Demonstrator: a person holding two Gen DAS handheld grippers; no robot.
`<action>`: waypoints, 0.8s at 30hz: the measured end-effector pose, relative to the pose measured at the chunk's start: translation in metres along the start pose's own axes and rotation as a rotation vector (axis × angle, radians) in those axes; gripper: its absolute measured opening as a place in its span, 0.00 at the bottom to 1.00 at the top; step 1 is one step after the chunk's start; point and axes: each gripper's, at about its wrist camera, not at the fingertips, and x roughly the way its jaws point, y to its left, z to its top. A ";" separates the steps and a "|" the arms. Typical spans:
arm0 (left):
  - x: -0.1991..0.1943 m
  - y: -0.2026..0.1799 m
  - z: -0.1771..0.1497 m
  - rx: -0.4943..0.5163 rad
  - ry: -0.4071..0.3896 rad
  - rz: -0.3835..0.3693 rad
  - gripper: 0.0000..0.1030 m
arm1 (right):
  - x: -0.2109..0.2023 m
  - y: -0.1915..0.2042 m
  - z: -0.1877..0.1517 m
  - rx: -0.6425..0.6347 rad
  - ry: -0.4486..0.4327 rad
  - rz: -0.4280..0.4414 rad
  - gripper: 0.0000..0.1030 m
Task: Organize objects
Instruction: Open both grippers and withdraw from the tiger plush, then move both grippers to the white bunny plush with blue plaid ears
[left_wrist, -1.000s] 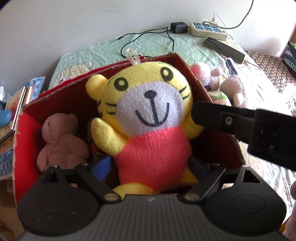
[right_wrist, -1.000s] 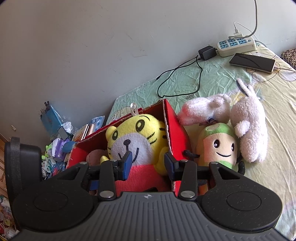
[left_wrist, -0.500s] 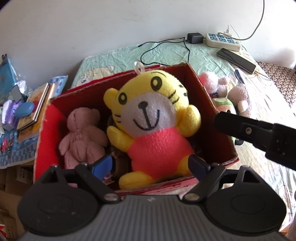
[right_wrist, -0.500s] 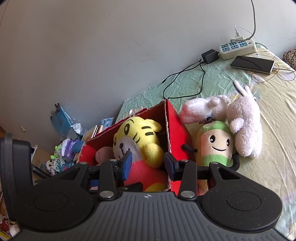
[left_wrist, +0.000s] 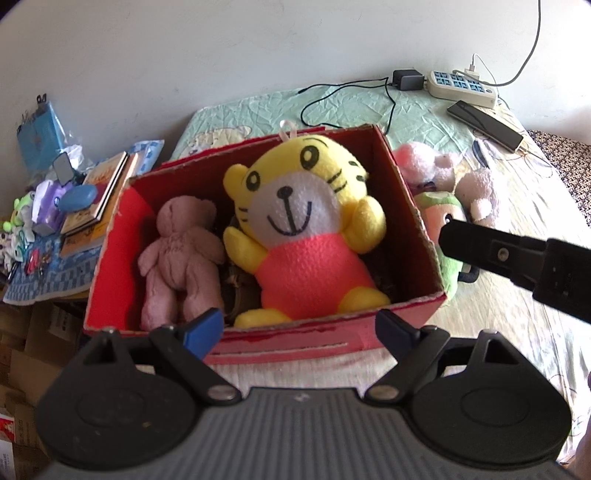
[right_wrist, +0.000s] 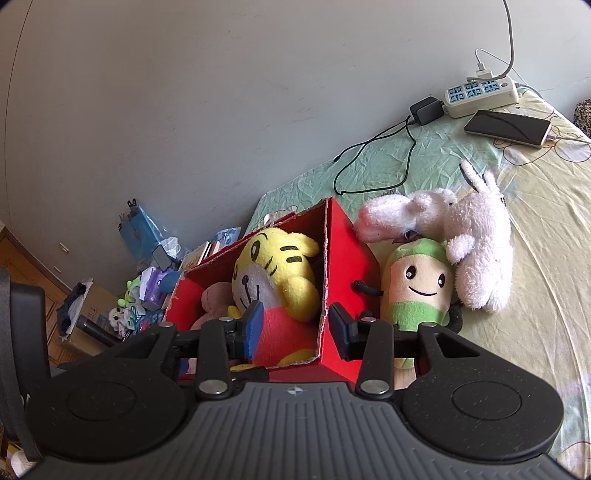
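Both grippers have drawn back from the red box over the last second, so the box now shows whole where before the yellow tiger filled the left view.

From the left wrist, the left gripper (left_wrist: 299, 330) has its fingers spread wide and holds nothing; both blue-padded fingertips (left_wrist: 204, 328) sit just at the near wall of the red box (left_wrist: 295, 341). Ahead of the fingers, inside the box, the yellow tiger (left_wrist: 306, 236) lies face up toward the right half, and the pink bear (left_wrist: 181, 251) lies just to its left, touching it. Beyond the right fingertip, the body of the right gripper (left_wrist: 517, 258) reaches in from the right, past the box's right wall. Behind it on the bed (left_wrist: 498, 314) lie a green-capped plush (left_wrist: 441, 210) and pale pink plush toys (left_wrist: 428, 166).

From the right wrist, the right gripper (right_wrist: 295, 328) is partly open and empty, its fingers straddling the near right corner of the red box (right_wrist: 343, 258): the left fingertip is in front of the yellow tiger (right_wrist: 277, 269), the right one outside the wall. Just right of the fingers the green-capped plush (right_wrist: 417, 288) leans beside the box, with a white rabbit (right_wrist: 480, 254) touching it on the bed (right_wrist: 535, 332)
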 end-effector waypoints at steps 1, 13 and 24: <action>0.000 -0.003 -0.001 -0.003 0.004 0.002 0.86 | -0.001 -0.002 0.000 0.000 0.003 0.004 0.42; 0.002 -0.042 -0.007 -0.001 0.041 0.009 0.86 | -0.012 -0.036 0.005 0.011 0.045 0.019 0.42; -0.003 -0.086 -0.002 0.031 0.027 0.025 0.86 | -0.024 -0.077 0.014 0.046 0.064 0.015 0.42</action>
